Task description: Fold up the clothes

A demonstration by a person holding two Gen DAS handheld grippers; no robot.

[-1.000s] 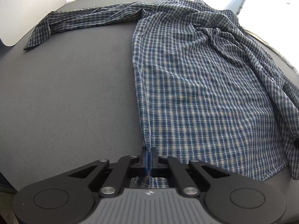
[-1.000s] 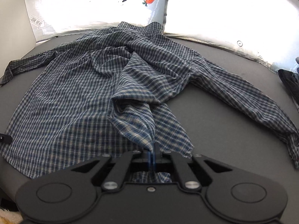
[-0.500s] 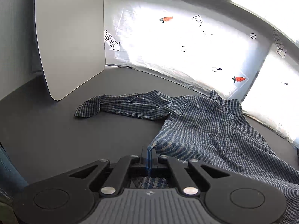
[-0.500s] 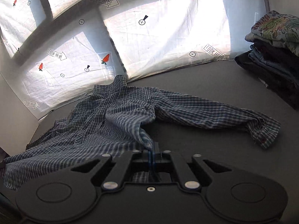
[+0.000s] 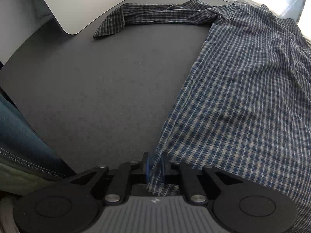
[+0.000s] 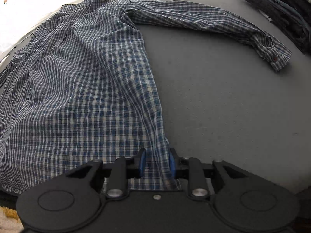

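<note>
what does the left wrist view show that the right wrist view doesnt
Only the left wrist view: the white board at the table's far corner, the shirt's folded-over sleeve and the left hand-held gripper.

Only the right wrist view: the stack of clothes, the outstretched sleeve with its buttoned cuff and the right hand-held gripper.

Both: the plaid shirt spread on the grey table, its hem between jaws that have just been opening.
</note>
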